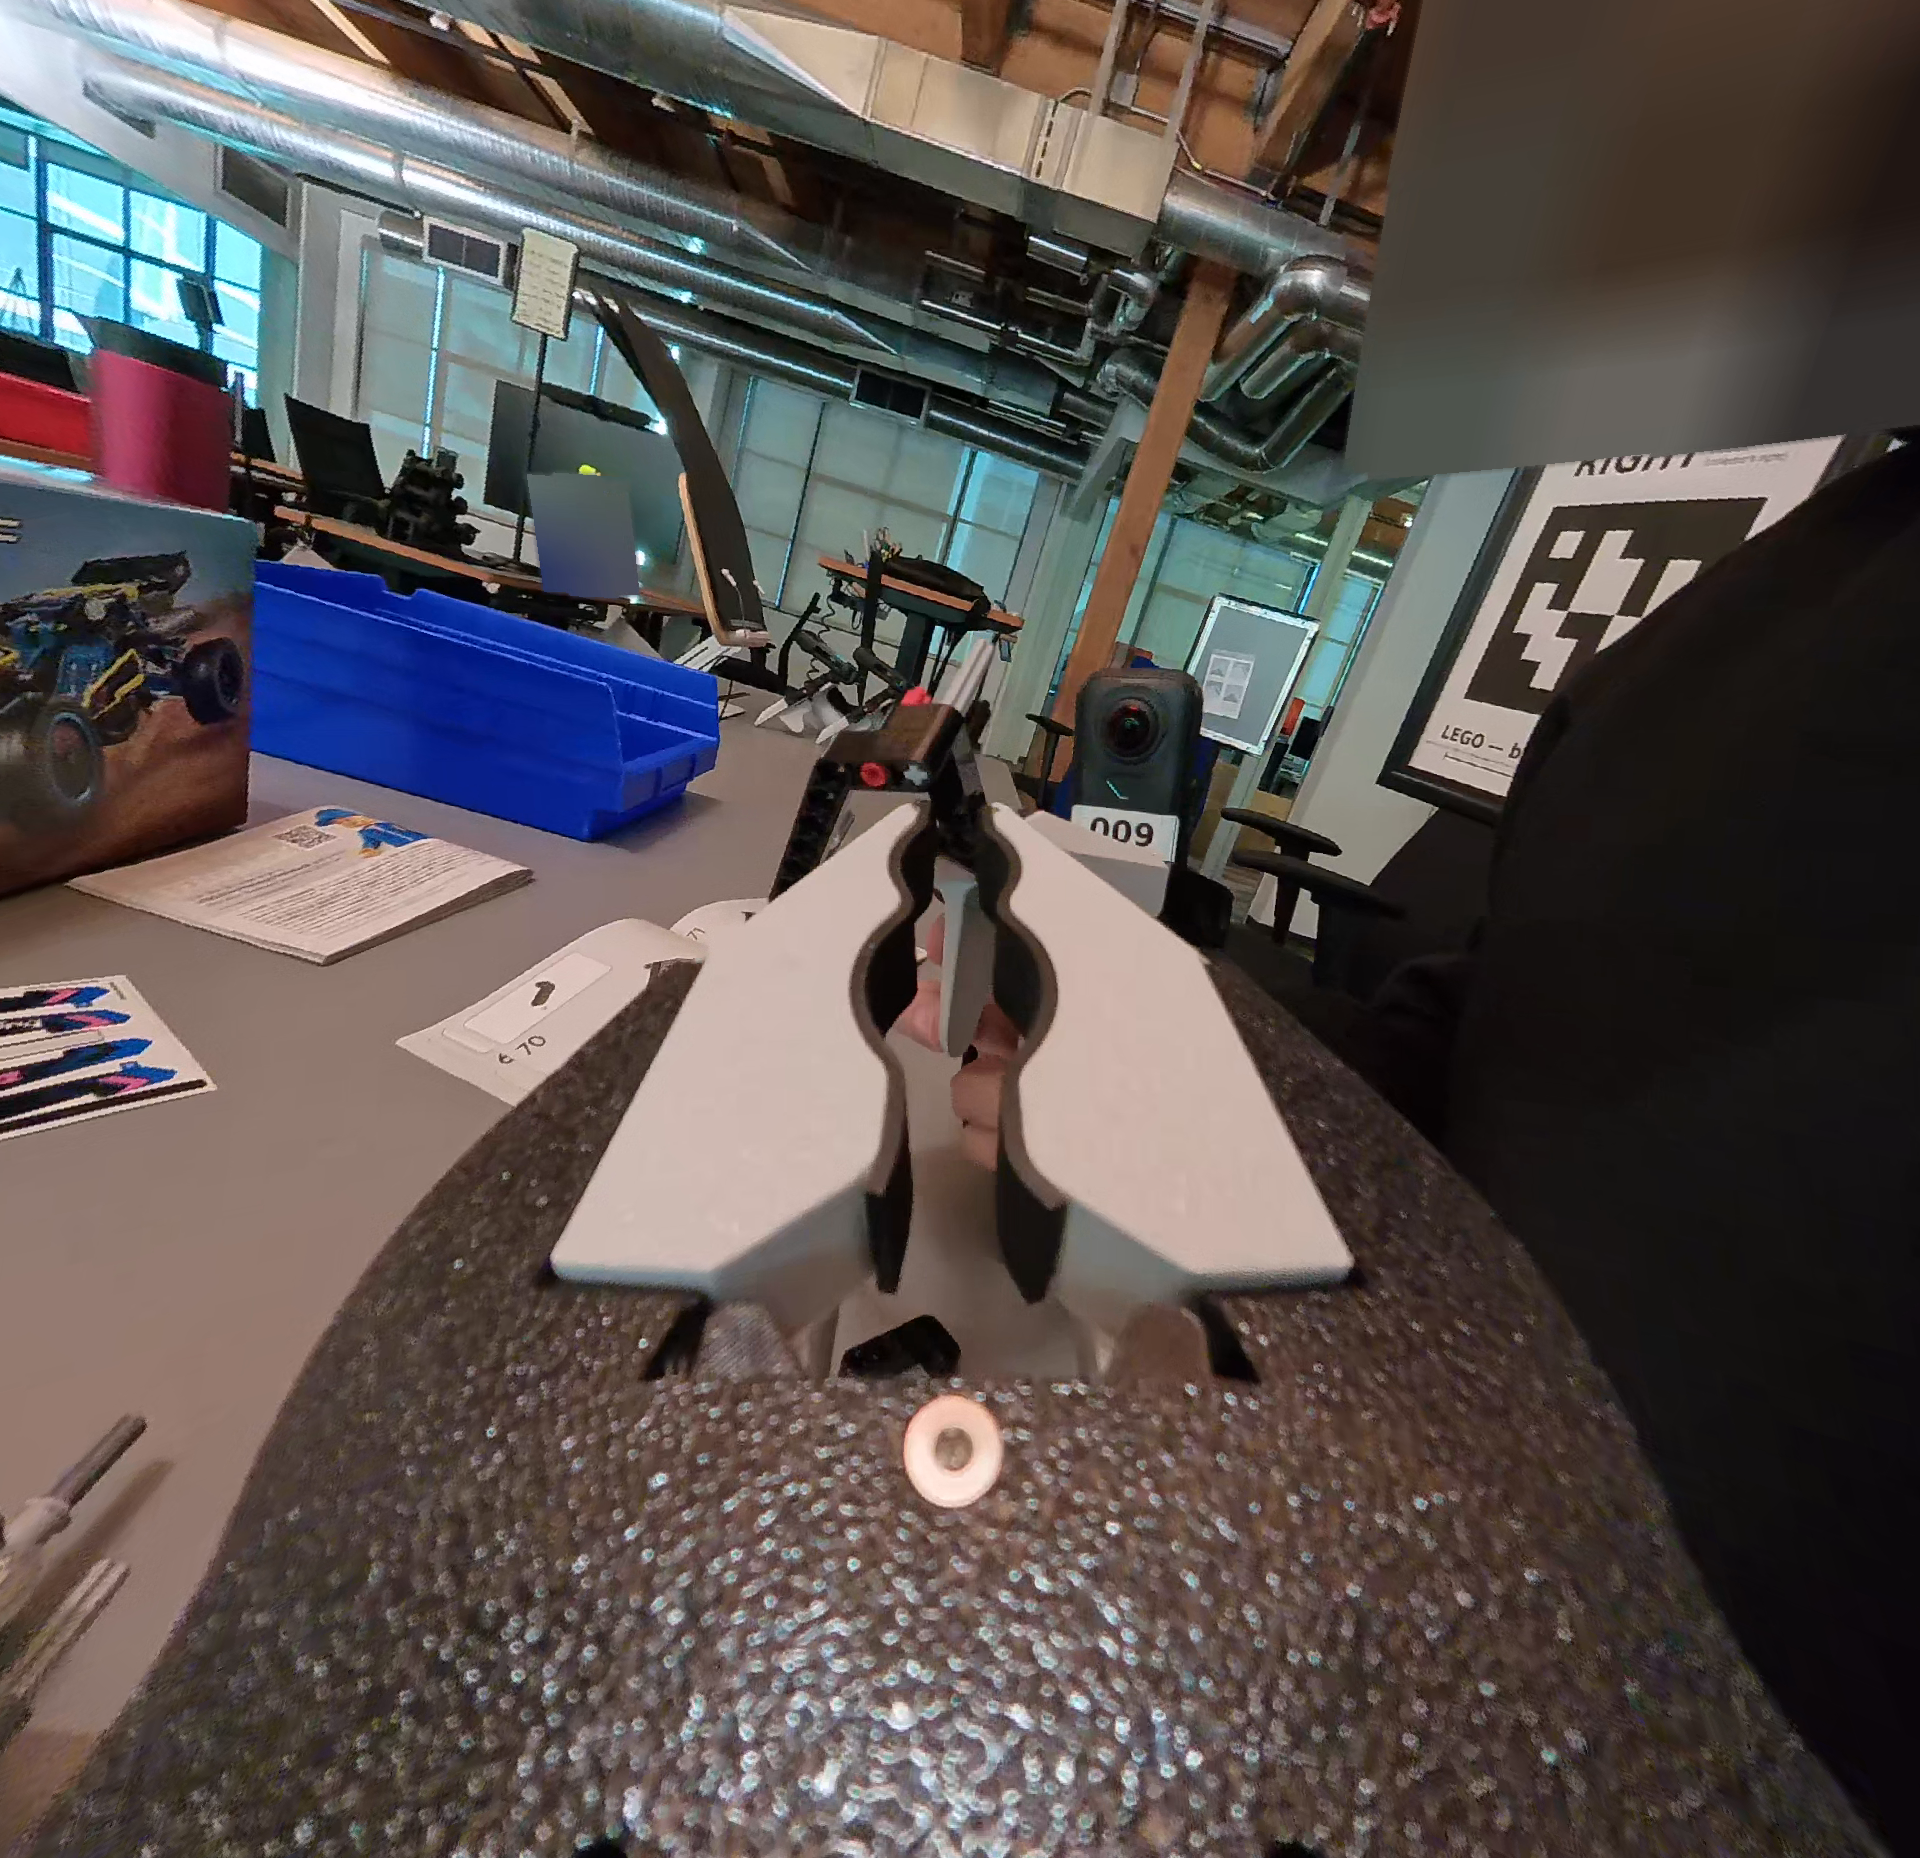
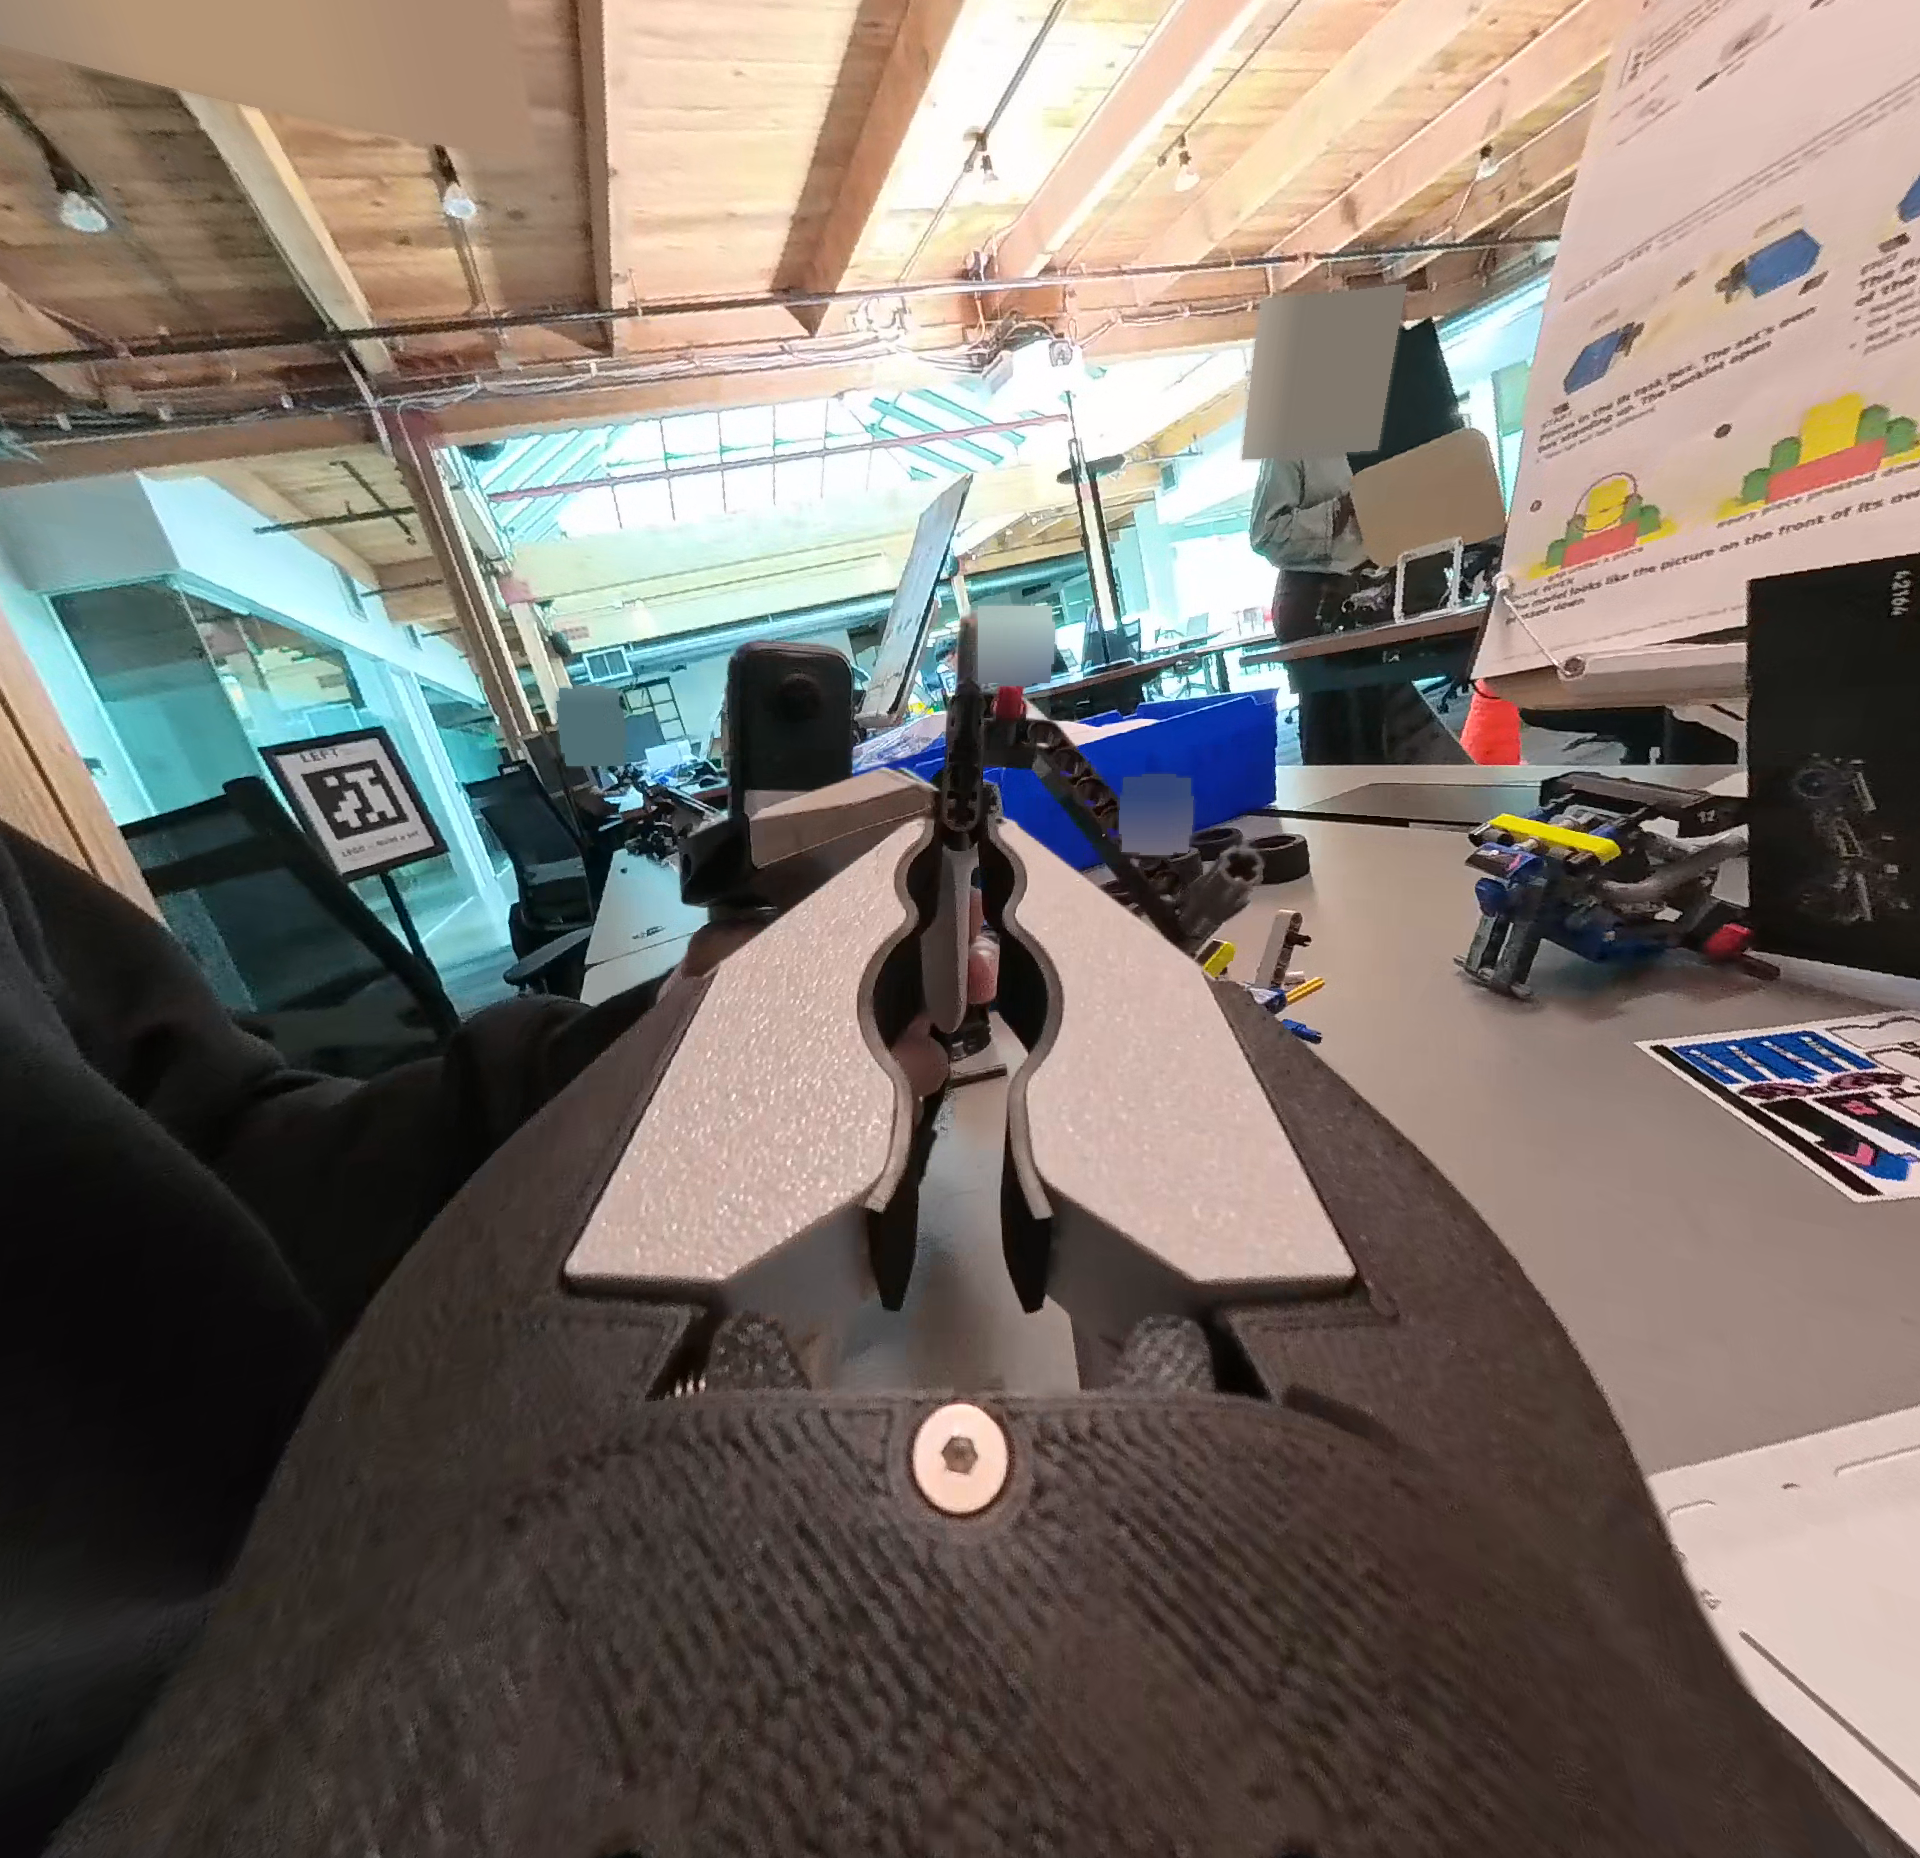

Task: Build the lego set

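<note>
Pretty bright indoor daylight in both views. In the right wrist view the skylight windows point(image 2: 790, 458) are blown out to near white, and the small ceiling spots point(image 2: 457, 198) glow too. The left wrist view gets cooler, bluish light from the big windows point(image 1: 125, 239) far left. Shadows on the grey table point(image 1: 312, 1133) are soft. Heavy fisheye bend at the edges, beams curve. Foreground housing is soft, and the blue bin point(image 1: 468, 696) looks slightly motion-smeared.

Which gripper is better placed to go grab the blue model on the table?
Probably the right gripper: the blue model lies close on its side; the left gripper faces the blue bin.
</note>
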A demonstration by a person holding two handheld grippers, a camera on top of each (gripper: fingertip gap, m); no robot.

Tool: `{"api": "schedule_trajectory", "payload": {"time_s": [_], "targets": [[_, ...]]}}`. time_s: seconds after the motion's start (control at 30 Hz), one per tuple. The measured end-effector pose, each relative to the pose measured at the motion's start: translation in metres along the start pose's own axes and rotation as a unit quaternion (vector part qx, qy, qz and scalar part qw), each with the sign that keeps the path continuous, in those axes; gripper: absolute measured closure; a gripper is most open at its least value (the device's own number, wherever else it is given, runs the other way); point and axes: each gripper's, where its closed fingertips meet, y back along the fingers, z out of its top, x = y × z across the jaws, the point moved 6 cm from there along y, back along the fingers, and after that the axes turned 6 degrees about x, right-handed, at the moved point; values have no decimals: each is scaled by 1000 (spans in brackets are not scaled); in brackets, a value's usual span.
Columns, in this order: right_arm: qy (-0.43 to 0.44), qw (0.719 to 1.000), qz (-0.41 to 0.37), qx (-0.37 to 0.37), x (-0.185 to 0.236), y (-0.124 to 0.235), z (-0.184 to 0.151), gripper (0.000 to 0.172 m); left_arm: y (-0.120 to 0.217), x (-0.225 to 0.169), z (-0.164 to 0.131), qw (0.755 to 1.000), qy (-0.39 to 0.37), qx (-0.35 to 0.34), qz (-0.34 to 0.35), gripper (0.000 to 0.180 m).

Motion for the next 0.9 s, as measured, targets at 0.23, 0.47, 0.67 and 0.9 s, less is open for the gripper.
{"api": "schedule_trajectory", "payload": {"time_s": [0.23, 0.47, 0.67, 0.9], "targets": [[21, 1000, 8, 12, 2, 0, 1, 167, 1, -1, 1, 1000, -11, 0, -14, 177], [10, 1000, 22, 19, 3, 1, 1, 168, 1, -3, 5, 1000, 8, -1, -27, 175], [15, 999, 22, 28, 3, 0, -1, 167, -2, -1, -2, 998, 46, 27, -27, 162], [15, 999, 25, 44, 2, -1, -4, 168, -1, -3, 0, 998, 52, 14, -40, 167]]}}
